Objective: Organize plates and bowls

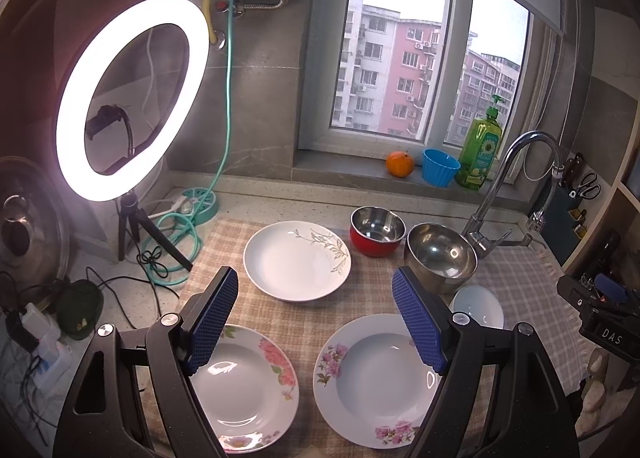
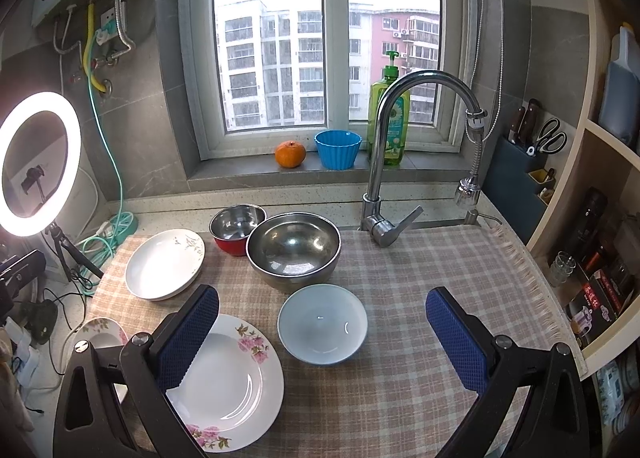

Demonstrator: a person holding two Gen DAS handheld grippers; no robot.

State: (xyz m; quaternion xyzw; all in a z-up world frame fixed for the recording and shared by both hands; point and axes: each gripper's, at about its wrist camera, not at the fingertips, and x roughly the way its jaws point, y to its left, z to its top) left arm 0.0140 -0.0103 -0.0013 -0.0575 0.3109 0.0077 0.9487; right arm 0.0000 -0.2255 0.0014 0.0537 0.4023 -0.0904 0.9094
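On the checked cloth [image 2: 400,282] covering the worktop, all the dishes sit upright, open side up; being round, none has a long axis. Near the left lies a plate with pink peonies [image 1: 248,390], beside it a plate with lilac blossoms [image 1: 372,382]. Farther back rests a white plate with a gold sprig [image 1: 296,260], then a red bowl with a steel lining [image 1: 377,231] touching a large steel bowl [image 1: 440,256]. A pale blue bowl [image 2: 322,324] sits just in front of the steel one. The left gripper [image 1: 316,322] and right gripper [image 2: 322,342] both hover with fingers spread wide, holding nothing.
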